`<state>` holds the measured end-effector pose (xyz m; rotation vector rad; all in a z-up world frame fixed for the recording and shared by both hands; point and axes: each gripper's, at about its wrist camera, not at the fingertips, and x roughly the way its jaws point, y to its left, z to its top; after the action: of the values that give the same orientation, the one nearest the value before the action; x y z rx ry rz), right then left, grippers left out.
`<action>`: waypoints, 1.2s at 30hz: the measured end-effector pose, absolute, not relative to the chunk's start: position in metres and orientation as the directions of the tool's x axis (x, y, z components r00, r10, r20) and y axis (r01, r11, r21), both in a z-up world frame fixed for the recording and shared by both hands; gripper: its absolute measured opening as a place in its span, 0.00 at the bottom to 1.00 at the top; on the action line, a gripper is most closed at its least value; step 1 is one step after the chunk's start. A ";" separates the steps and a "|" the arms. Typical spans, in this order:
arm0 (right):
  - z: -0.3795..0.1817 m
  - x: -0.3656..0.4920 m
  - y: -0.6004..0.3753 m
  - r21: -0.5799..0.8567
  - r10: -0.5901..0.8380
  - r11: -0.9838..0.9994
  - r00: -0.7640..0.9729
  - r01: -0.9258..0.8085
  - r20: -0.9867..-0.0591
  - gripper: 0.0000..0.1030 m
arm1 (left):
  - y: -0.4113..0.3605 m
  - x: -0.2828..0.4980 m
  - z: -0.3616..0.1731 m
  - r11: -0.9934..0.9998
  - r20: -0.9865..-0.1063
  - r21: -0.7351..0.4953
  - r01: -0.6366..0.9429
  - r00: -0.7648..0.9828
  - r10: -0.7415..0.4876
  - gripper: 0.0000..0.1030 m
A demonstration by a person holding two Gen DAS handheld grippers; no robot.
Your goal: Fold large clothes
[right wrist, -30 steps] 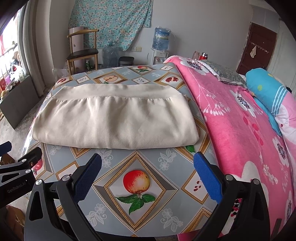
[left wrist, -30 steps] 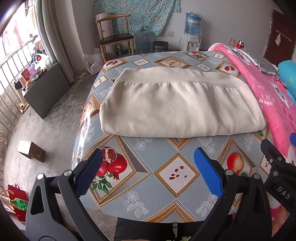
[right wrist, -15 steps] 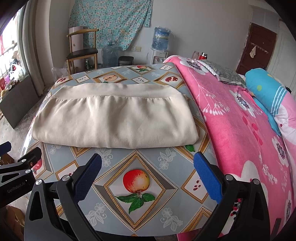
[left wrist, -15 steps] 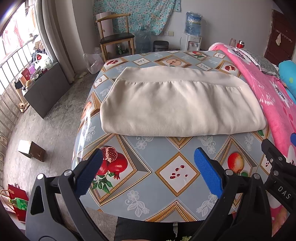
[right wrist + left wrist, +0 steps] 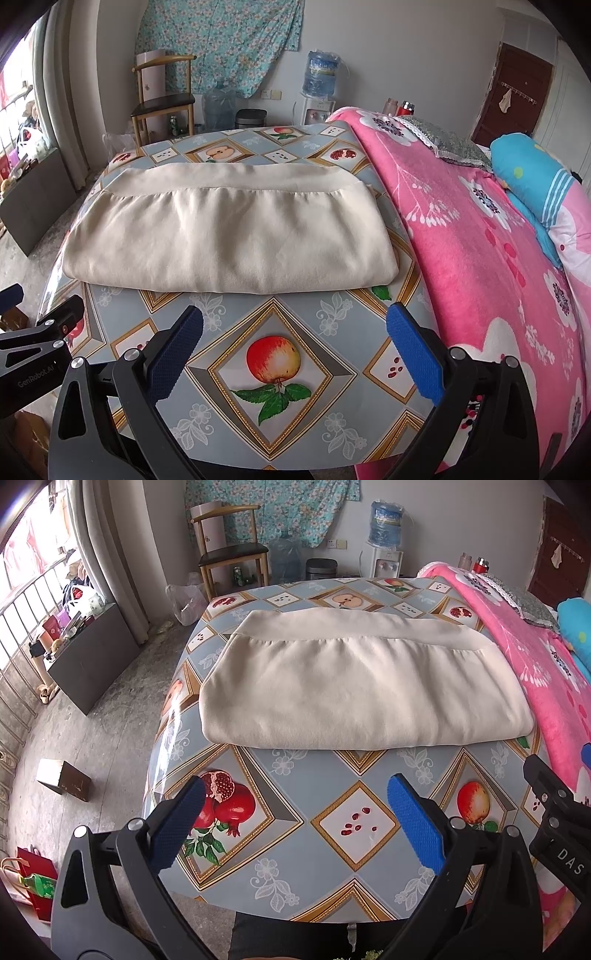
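Note:
A cream garment (image 5: 354,686) lies folded into a wide flat rectangle on the table with the fruit-pattern cloth (image 5: 332,812); it also shows in the right wrist view (image 5: 229,232). Its waistband edge is at the far side. My left gripper (image 5: 295,812) is open and empty, held above the table's near edge, short of the garment. My right gripper (image 5: 295,332) is open and empty, also near the front edge, to the right of the left one.
A bed with a pink flowered blanket (image 5: 480,258) adjoins the table's right side, with a blue pillow (image 5: 532,177). A wooden chair (image 5: 232,557), water dispenser (image 5: 384,539) and bin stand at the back wall. A small box (image 5: 62,779) lies on the floor at left.

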<state>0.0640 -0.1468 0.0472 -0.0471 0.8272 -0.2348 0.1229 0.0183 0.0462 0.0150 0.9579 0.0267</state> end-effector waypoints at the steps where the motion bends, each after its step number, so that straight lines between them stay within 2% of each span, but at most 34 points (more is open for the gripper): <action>1: 0.047 0.064 -0.147 -0.133 -0.225 0.973 0.652 0.188 -0.724 0.94 | 0.018 0.123 0.046 1.000 -0.818 0.025 -0.016 0.574 0.029 0.92; 36: 0.042 0.067 -0.148 -0.134 -0.229 0.972 0.644 0.194 -0.730 0.94 | 0.020 0.124 0.045 1.000 -0.819 0.024 -0.015 0.573 0.028 0.92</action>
<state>0.0669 -0.1478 0.0422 -0.0453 0.8377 -0.2411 0.1236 0.0195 0.0445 0.0149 0.9604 0.0253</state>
